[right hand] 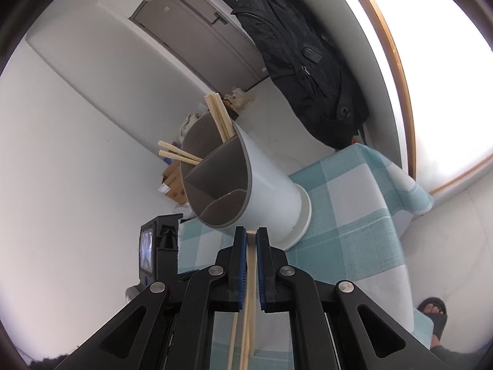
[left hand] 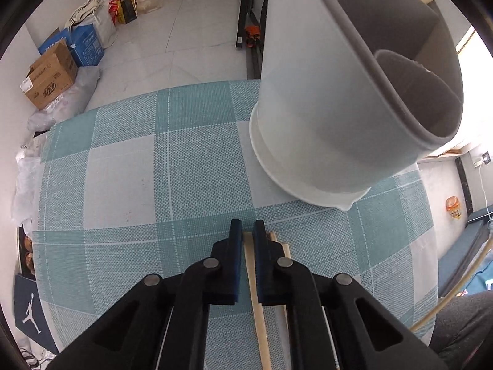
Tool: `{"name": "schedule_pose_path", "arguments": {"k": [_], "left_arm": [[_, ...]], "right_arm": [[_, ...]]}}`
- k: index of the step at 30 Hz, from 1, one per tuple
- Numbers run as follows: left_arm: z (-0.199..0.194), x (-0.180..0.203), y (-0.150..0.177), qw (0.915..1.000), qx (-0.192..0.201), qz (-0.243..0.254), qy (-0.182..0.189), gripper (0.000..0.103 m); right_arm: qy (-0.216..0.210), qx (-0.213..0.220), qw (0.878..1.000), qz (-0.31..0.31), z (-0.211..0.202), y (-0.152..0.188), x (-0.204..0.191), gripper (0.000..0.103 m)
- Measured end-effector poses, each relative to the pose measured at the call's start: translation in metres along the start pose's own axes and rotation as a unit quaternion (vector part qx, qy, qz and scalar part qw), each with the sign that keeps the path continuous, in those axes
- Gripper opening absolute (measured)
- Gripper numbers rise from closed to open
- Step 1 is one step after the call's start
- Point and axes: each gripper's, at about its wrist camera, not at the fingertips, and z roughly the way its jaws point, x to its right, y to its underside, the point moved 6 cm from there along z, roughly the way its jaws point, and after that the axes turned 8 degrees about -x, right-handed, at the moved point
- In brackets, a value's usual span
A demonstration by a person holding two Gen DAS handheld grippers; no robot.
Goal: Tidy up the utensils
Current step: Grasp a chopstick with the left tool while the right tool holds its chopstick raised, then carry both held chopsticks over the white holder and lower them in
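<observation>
A tall white utensil holder [left hand: 311, 98] with grey inner compartments stands on the checked tablecloth [left hand: 129, 166]. In the right wrist view the holder [right hand: 271, 191] has several wooden chopsticks [right hand: 220, 117] standing in its compartments. My left gripper [left hand: 247, 231] is low over the cloth, its jaws closed around a wooden chopstick [left hand: 257, 302] lying there; another chopstick [left hand: 287, 252] lies just right of it. My right gripper [right hand: 251, 235] is shut on a chopstick [right hand: 250, 293] and holds it in the air just in front of the holder's rim.
Cardboard boxes [left hand: 49, 75] and bags [left hand: 92, 21] sit on the floor beyond the table's far edge. A black backpack [right hand: 302, 61] hangs by the wall. A person's sandalled foot [right hand: 434, 311] is beside the table. The other gripper's camera body [right hand: 157, 246] shows at left.
</observation>
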Motion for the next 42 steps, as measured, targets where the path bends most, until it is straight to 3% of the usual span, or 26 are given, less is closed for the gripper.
{"name": "schedule_pose_path", "arguments": {"k": [9, 17, 19, 26, 42], "left_arm": [[-0.051, -0.007, 0.009, 0.9937, 0.100, -0.041, 0.028, 0.002], [-0.118, 0.008, 0.037, 0.9767, 0.207, -0.036, 0.045, 0.002], [-0.121, 0.000, 0.028, 0.9736, 0.220, -0.031, 0.053, 0.002], [-0.129, -0.001, 0.027, 0.9709, 0.233, 0.014, 0.055, 0.002], [-0.177, 0.006, 0.017, 0.9665, 0.244, 0.015, 0.077, 0.002]], "right_arm": [[0.017, 0.014, 0.999, -0.035, -0.006, 0.006, -0.012, 0.006], [0.033, 0.034, 0.996, -0.071, -0.018, 0.017, -0.032, 0.006], [0.036, 0.039, 0.995, -0.080, -0.021, 0.020, -0.037, 0.006], [0.056, 0.058, 0.990, -0.118, -0.025, 0.027, -0.061, 0.006], [0.049, 0.082, 0.984, -0.148, -0.044, 0.013, -0.098, 0.005]]}}
